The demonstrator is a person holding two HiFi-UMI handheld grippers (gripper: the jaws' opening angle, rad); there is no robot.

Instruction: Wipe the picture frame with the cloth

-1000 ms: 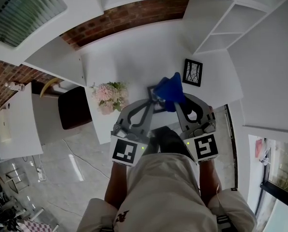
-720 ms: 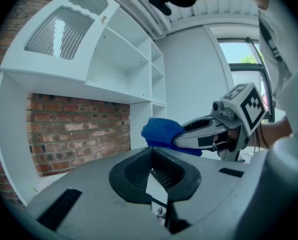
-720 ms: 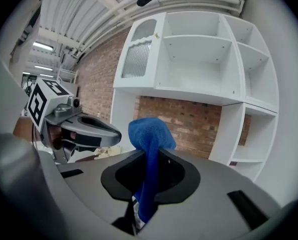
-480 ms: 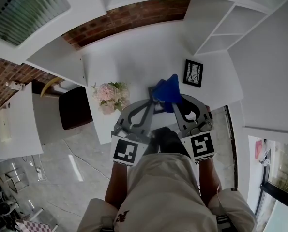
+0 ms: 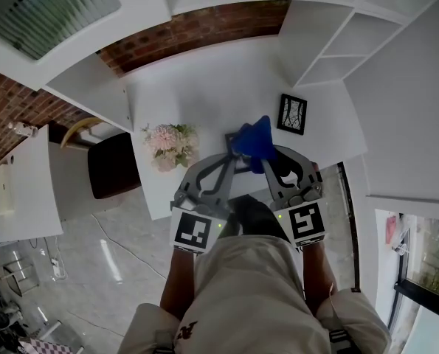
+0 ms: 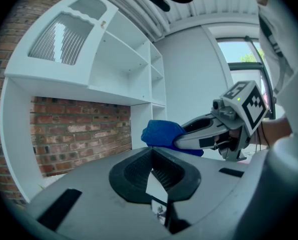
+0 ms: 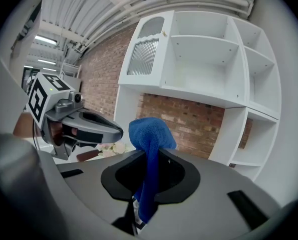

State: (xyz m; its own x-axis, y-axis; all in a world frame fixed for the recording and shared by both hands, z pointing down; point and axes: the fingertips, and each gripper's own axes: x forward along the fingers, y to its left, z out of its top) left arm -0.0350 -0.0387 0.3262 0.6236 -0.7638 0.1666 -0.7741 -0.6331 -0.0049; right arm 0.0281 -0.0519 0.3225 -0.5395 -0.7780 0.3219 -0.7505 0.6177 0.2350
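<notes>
My left gripper [image 5: 232, 155] is shut on a small black-edged picture frame [image 5: 234, 147]; in the left gripper view the frame [image 6: 156, 186] shows edge-on between the jaws. My right gripper [image 5: 264, 158] is shut on a blue cloth [image 5: 254, 139], which bunches above its jaws [image 7: 147, 133]. The cloth lies against the held frame's right side, just ahead of the left gripper's tips [image 6: 161, 134]. The two grippers are close together, side by side above the table's front edge. A second black picture frame [image 5: 294, 113] stands on the white table [image 5: 204, 87], beyond the right gripper.
A pink flower bunch [image 5: 171, 144] sits on the table left of the grippers. A dark stool [image 5: 112, 164] stands at the table's left. White open shelves [image 5: 337, 43] rise on the right, with a brick wall [image 5: 197, 24] behind the table.
The right gripper and the blue cloth have shifted slightly left toward the held frame. The left gripper has hardly moved.
</notes>
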